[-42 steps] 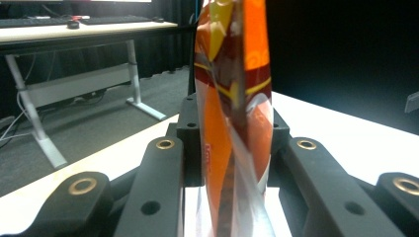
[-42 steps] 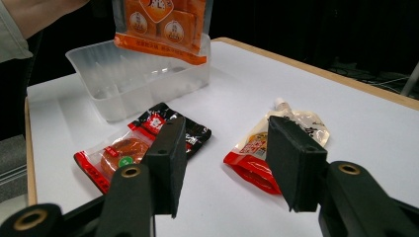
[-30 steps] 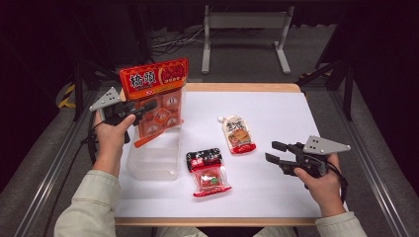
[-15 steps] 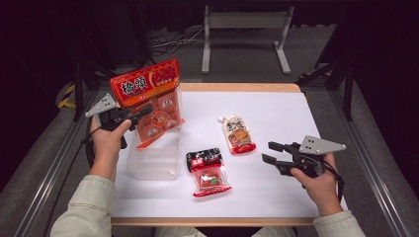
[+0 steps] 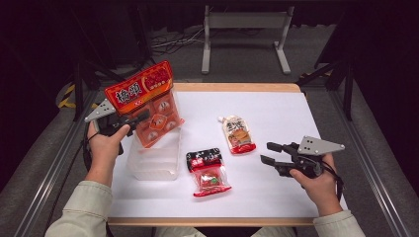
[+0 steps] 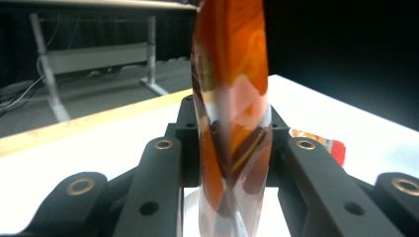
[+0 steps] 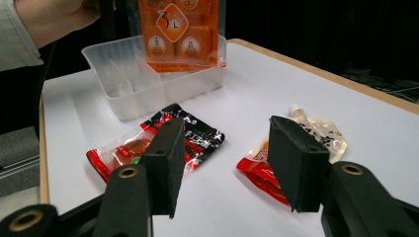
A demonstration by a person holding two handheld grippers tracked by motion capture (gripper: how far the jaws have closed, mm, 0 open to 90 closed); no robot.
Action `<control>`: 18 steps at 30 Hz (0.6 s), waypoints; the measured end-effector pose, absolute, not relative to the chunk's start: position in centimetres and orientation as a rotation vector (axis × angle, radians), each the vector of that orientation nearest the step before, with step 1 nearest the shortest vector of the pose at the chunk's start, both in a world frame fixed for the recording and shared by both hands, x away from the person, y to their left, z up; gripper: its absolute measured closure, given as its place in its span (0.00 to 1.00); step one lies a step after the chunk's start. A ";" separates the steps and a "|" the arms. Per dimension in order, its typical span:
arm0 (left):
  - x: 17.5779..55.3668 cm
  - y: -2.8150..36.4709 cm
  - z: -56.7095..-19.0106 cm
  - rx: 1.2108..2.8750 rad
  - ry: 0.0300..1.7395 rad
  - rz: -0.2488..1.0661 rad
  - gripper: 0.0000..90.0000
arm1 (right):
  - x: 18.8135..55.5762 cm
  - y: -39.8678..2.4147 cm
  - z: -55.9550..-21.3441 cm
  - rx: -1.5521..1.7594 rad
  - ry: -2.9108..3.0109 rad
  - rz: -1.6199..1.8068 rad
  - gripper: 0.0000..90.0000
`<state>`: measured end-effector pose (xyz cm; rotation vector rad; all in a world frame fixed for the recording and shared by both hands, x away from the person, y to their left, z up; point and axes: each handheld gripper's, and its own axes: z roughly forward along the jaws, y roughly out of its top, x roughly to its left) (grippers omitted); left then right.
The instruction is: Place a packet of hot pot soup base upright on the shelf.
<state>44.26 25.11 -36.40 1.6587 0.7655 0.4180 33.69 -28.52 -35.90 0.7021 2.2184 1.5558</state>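
Note:
My left gripper (image 5: 141,117) is shut on a large orange-and-red snack pack (image 5: 148,106), held tilted, its lower end over a clear plastic container (image 5: 153,160). The left gripper view has the pack (image 6: 232,98) edge-on, pinched between the jaws of the left gripper (image 6: 232,143). A red-and-black packet (image 5: 207,170) and a spouted pouch (image 5: 238,134) lie flat on the white table. At the front right my right gripper (image 5: 267,153) hovers open with nothing in it. The right gripper (image 7: 222,163) looks over the packet (image 7: 202,133) and the pouch (image 7: 321,133) towards the container (image 7: 123,74).
The white tabletop (image 5: 276,108) has a wooden edge at the back and front. A metal frame (image 5: 244,29) stands on the floor behind the table. Rails run along both sides. Bare table lies between the pouch and the right gripper.
The left hand has shifted slightly left and down, and the snack pack has tipped further, its lower end now over the container. The right gripper has kept still.

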 end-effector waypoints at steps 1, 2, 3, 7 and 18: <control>44.3 25.2 -36.6 1.669 0.775 0.416 0.79 | 33.7 -28.5 -35.9 0.698 2.218 1.557 0.55; 44.3 25.3 -36.7 1.691 0.786 0.418 0.79 | 33.7 -28.5 -35.9 0.697 2.218 1.557 0.55; 44.3 25.4 -36.9 1.689 0.790 0.414 0.79 | 33.7 -28.5 -35.9 0.694 2.218 1.559 0.55; 44.1 25.7 -37.1 1.717 0.806 0.428 0.79 | 33.8 -28.3 -36.0 0.690 2.224 1.562 0.55; 43.6 24.6 -35.8 1.783 0.784 0.528 0.79 | 34.0 -28.1 -36.0 0.672 2.235 1.577 0.54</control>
